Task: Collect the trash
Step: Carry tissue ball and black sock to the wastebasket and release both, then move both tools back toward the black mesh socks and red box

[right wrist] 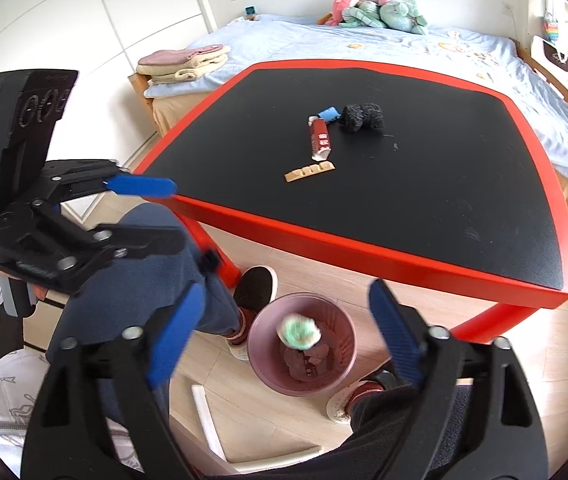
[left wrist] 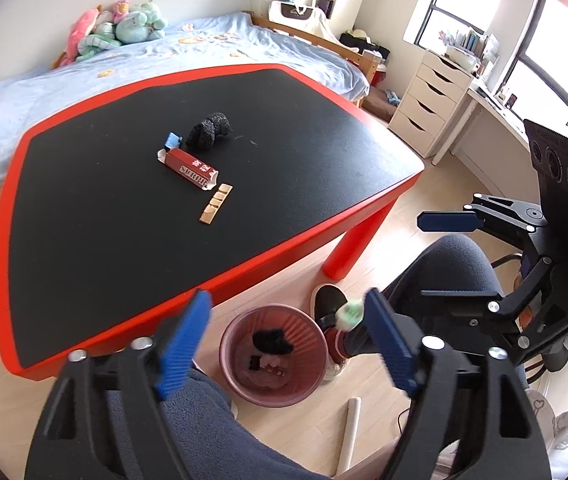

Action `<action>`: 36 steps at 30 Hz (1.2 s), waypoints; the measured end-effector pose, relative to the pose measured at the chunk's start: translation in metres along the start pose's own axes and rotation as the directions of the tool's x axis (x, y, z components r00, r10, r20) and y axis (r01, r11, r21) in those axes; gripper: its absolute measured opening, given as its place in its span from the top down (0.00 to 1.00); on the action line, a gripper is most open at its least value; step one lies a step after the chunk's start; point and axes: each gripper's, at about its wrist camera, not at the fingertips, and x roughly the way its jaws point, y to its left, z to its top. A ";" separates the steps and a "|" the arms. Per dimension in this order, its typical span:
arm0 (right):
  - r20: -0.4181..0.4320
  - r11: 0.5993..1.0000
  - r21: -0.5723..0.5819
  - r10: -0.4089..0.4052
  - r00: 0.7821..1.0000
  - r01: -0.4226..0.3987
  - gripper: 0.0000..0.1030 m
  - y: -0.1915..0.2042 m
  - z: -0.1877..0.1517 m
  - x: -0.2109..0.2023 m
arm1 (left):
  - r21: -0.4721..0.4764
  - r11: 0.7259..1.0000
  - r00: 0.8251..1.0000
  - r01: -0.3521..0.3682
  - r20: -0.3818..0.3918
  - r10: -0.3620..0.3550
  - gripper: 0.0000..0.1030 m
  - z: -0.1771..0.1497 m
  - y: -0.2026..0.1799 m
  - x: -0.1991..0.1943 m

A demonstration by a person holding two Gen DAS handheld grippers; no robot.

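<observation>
Green crumpled wad (right wrist: pixel 299 333) above pink bin (right wrist: pixel 262 354), left gripper (left wrist: pixel 284 340) and right gripper (right wrist: pixel 290 340) jaws apart

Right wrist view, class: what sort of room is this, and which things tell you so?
Most likely a bedroom: a bed with blue bedding, plush toys piled at its head, and a white drawer unit beside a window.

black grippers (left wrist: pixel 284 344), ribbed blue fingers (left wrist: pixel 182 344)
</observation>
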 end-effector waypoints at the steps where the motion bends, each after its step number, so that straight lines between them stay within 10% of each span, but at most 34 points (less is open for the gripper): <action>1: -0.005 1.000 0.004 -0.010 1.000 0.010 0.08 -0.001 0.000 0.001 | -0.007 1.000 1.000 -0.011 0.012 0.011 0.13 0.000 0.001 -0.001; 36: 0.026 0.998 0.049 -0.041 0.999 0.040 0.03 -0.028 0.042 0.003 | 0.017 0.997 0.997 -0.071 0.031 0.070 0.07 0.028 0.024 0.004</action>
